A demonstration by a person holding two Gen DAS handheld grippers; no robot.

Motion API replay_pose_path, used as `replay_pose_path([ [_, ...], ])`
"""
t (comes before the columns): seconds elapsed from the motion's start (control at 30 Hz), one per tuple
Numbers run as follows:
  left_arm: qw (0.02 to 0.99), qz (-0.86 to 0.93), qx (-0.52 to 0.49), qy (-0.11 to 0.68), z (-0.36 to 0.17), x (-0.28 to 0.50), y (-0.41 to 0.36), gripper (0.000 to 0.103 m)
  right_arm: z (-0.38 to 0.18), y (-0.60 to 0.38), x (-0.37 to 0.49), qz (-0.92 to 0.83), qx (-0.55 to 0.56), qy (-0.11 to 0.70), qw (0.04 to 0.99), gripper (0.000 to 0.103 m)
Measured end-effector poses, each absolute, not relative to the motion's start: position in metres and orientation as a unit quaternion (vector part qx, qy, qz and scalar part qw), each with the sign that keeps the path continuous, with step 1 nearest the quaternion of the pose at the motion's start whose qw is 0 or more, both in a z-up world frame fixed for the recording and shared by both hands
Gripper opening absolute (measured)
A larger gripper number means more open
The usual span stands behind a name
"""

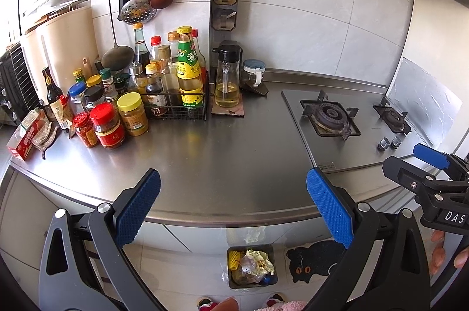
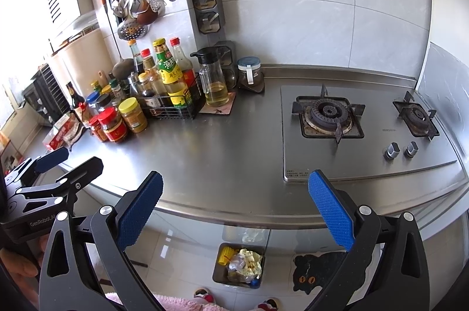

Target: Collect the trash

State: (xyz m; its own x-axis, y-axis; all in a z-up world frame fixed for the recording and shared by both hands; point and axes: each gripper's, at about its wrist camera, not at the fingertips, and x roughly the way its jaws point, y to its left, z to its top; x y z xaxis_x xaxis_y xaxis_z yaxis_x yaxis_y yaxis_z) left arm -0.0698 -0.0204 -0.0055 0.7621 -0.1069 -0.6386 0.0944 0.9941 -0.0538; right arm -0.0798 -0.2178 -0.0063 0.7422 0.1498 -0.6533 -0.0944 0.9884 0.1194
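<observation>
Both claws (image 1: 233,204) (image 2: 236,205) spread apart, knurled blue pads above brushed steel counter (image 1: 222,153), crumpled-trash-filled bin (image 1: 251,267).

The counter's edge hides the bin's (image 1: 265,249) far rim; bottle labels (image 2: 171,76) are unreadable.

A small grey square trash bin (image 1: 250,267) stands on the floor before the stainless steel countertop (image 1: 222,158), a black cat-shaped floor mat (image 1: 315,261) to its right. Crumpled yellow paper trash (image 1: 259,259) lies inside. A two-burner steel gas hob (image 1: 348,123) is set into the countertop's right; a cluster of sauce bottles and jars (image 1: 140,94) stands rear left.
</observation>
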Motion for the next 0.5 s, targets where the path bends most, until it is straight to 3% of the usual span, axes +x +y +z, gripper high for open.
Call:
replay_pose_path([
  [0.5,0.937,-0.05,-0.013,0.345,-0.0076,-0.0703,-0.0178,0.095,-0.0074,-0.2136,-0.0805,0.068,0.038,0.356,0.931,0.1],
])
